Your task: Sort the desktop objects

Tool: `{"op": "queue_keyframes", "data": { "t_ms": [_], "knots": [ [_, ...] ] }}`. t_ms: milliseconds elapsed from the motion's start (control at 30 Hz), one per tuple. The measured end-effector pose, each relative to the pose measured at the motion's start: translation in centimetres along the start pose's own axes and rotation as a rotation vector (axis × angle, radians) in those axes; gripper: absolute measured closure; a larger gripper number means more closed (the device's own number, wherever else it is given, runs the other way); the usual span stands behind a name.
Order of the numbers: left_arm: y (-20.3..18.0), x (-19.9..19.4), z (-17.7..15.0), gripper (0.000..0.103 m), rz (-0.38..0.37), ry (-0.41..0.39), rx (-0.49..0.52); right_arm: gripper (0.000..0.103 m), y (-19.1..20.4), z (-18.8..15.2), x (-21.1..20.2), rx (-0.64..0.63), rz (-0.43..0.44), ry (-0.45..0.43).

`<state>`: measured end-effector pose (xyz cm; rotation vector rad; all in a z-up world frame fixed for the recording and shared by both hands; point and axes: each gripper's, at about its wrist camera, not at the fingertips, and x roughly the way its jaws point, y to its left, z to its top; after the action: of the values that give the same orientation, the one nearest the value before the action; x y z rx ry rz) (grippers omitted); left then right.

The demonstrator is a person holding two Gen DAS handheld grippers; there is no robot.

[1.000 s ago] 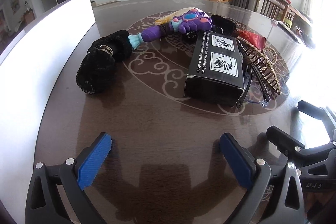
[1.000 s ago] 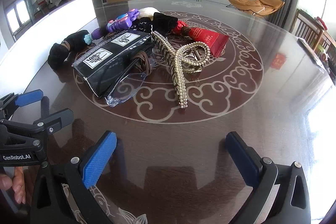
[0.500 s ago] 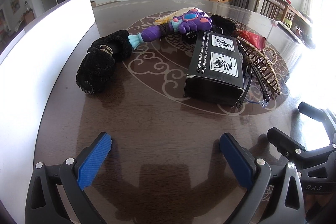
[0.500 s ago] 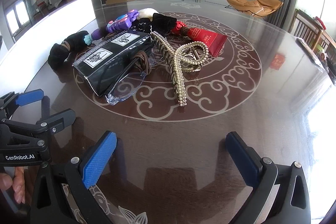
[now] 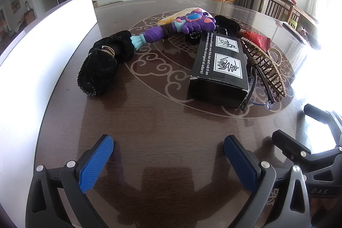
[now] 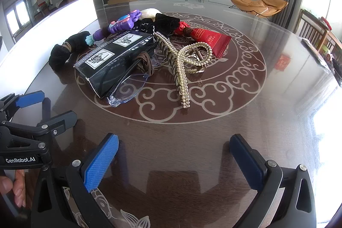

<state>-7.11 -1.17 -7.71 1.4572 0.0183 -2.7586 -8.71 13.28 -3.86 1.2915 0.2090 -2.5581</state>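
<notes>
While both tongs gape, they hover over the table.

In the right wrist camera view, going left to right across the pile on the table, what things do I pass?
Black fuzzy fabric item → purple toy → black box → pearl hair claw → red packet.

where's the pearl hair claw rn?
In the right wrist view the pearl hair claw lies mid-table, right of the black box and the glasses, just in front of the red packet.
</notes>
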Motion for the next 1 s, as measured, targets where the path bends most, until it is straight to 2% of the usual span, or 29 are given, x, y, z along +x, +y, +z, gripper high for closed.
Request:
{"op": "queue_keyframes", "data": {
  "t_ms": [767,933,1000],
  "knots": [
    [0.0,0.0,0.0,0.0,0.001,0.0,-0.001,0.0,0.0,0.0,0.1,0.0,0.0,0.0],
    [0.0,0.0,0.1,0.0,0.001,0.0,-0.001,0.0,-0.4,1.3,1.0,-0.045,0.03,0.083],
    [0.0,0.0,0.1,0.0,0.001,0.0,-0.001,0.0,-0.7,1.7,1.3,-0.051,0.034,0.09]
  ]
}}
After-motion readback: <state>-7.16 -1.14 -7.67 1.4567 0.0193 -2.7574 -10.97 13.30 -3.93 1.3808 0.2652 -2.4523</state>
